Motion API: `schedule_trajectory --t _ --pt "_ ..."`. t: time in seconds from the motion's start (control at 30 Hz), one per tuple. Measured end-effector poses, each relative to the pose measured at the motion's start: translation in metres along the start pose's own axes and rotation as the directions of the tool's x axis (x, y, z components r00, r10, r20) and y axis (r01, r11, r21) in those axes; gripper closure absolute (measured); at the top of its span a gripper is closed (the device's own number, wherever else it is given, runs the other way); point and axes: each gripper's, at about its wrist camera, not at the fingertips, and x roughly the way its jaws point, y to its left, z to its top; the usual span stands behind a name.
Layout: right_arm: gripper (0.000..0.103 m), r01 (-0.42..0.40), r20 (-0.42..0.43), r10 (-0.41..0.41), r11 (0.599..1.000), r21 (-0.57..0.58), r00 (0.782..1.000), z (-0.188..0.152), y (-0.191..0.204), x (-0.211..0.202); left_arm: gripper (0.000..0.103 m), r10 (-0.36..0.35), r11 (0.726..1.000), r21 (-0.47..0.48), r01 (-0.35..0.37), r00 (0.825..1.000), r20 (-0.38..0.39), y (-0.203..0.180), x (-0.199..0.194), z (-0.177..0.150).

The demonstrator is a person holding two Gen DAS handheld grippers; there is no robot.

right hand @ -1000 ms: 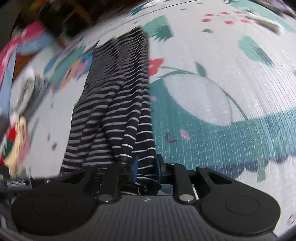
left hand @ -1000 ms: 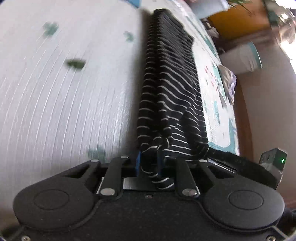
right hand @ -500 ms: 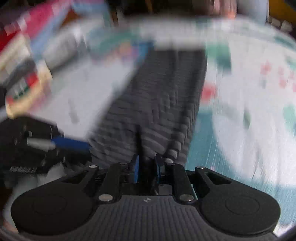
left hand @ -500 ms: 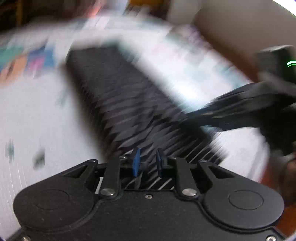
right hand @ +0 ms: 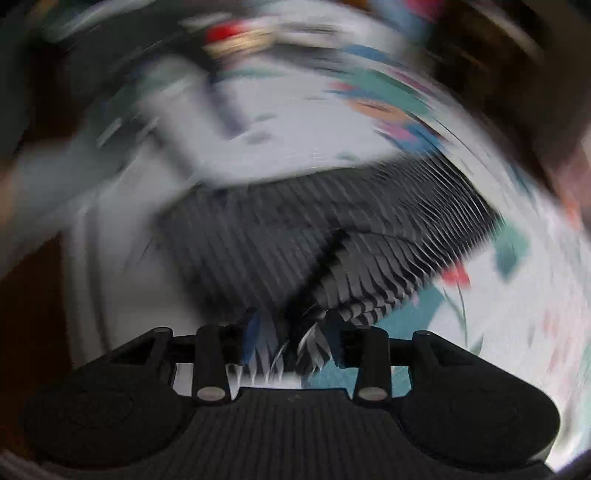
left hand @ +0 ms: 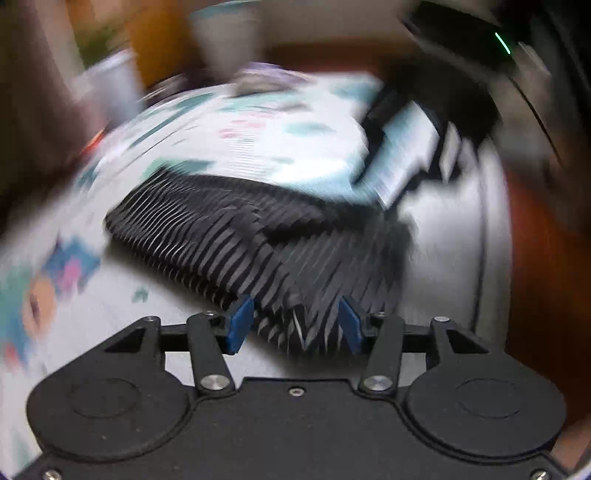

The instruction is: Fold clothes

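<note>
A black garment with thin white stripes [left hand: 236, 229] lies folded on the patterned white play mat [left hand: 258, 136]. Both views are motion-blurred. My left gripper [left hand: 295, 325] is open, its blue pads [left hand: 240, 325] apart on either side of the garment's near edge. The garment also shows in the right wrist view [right hand: 332, 236]. My right gripper [right hand: 291, 336] is open too, its pads spread around the near corner of the cloth. The other gripper shows as a blurred dark shape at the upper right of the left wrist view [left hand: 461, 74].
The mat's edge and the reddish-brown floor [left hand: 543, 258] lie to the right in the left wrist view. Pale tubs [left hand: 225, 33] and clutter stand beyond the mat. Coloured items [right hand: 236, 40] lie at the far end in the right wrist view.
Both grippers have opened and let go of the striped garment. It has been swung round and laid down folded on the mat, and both cameras are still moving fast.
</note>
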Motion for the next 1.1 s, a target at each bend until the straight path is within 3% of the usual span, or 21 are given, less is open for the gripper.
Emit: schedule_trajectory --t 0.07,0.13,0.23,0.3,0.37,0.5,0.63,0.77,0.83,0.87,0.93,0.97,1.03,1.1 --pt "0.062 0.017 -0.01 -0.019 0.984 -0.176 1.0 -0.012 0.016 -0.003 0.053 -0.014 0.982 0.189 0.017 1.0 -0.019 -0.011 0.002 -0.007" --pt "0.063 0.036 -0.016 -0.044 0.945 -0.324 0.999 -0.022 0.03 -0.004 0.053 -0.003 0.952 0.307 0.01 1.0 -0.023 -0.015 0.007 -0.012" --pt "0.062 0.085 -0.003 -0.094 0.91 -0.406 0.996 -0.028 0.038 0.0 0.053 0.013 0.893 0.45 -0.004 1.0 -0.017 -0.018 0.011 -0.014" --pt "0.061 0.095 -0.004 -0.107 0.899 -0.427 0.994 -0.03 0.041 0.004 0.053 0.008 0.847 0.531 0.005 1.0 -0.022 -0.019 0.016 -0.017" --pt "0.053 0.104 0.004 -0.114 0.895 -0.434 0.993 -0.033 0.04 0.006 0.053 0.003 0.804 0.595 0.017 0.999 -0.032 -0.021 0.021 -0.022" --pt "0.043 0.13 0.023 -0.134 0.89 -0.437 0.991 -0.032 0.035 0.009 0.053 0.011 0.687 0.726 0.003 1.0 -0.014 -0.03 0.028 -0.032" --pt "0.042 0.133 0.029 -0.134 0.892 -0.433 0.991 -0.029 0.033 0.01 0.037 0.007 0.592 0.805 -0.04 0.999 0.044 -0.035 0.031 -0.035" --pt "0.041 0.123 0.031 -0.122 0.897 -0.425 0.992 -0.03 0.03 0.01 0.038 -0.037 0.528 0.849 -0.002 0.999 0.026 -0.029 0.036 -0.027" --pt "0.041 0.12 0.033 -0.117 0.897 -0.425 0.993 -0.03 0.029 0.01 0.044 -0.076 0.524 0.849 0.063 0.997 -0.027 -0.023 0.039 -0.017" --pt "0.041 0.118 0.033 -0.115 0.898 -0.424 0.993 -0.03 0.029 0.01 0.06 -0.083 0.522 0.849 0.085 0.995 -0.049 -0.021 0.042 -0.013" --pt "0.04 0.115 0.034 -0.111 0.9 -0.421 0.993 -0.03 0.028 0.009 0.076 -0.086 0.527 0.842 0.112 0.993 -0.079 -0.015 0.048 -0.006" --pt "0.04 0.114 0.035 -0.11 0.901 -0.418 0.993 -0.03 0.027 0.008 0.081 -0.106 0.574 0.808 0.131 0.991 -0.084 -0.009 0.048 -0.001" --pt "0.037 0.108 0.041 -0.1 0.905 -0.412 0.994 -0.03 0.026 0.006 0.085 -0.156 0.705 0.689 0.171 0.984 -0.085 0.007 0.048 0.01" --pt "0.036 0.092 0.042 -0.082 0.909 -0.406 0.996 -0.03 0.025 0.005 0.086 -0.204 0.81 0.547 0.212 0.976 -0.076 0.023 0.049 0.02"
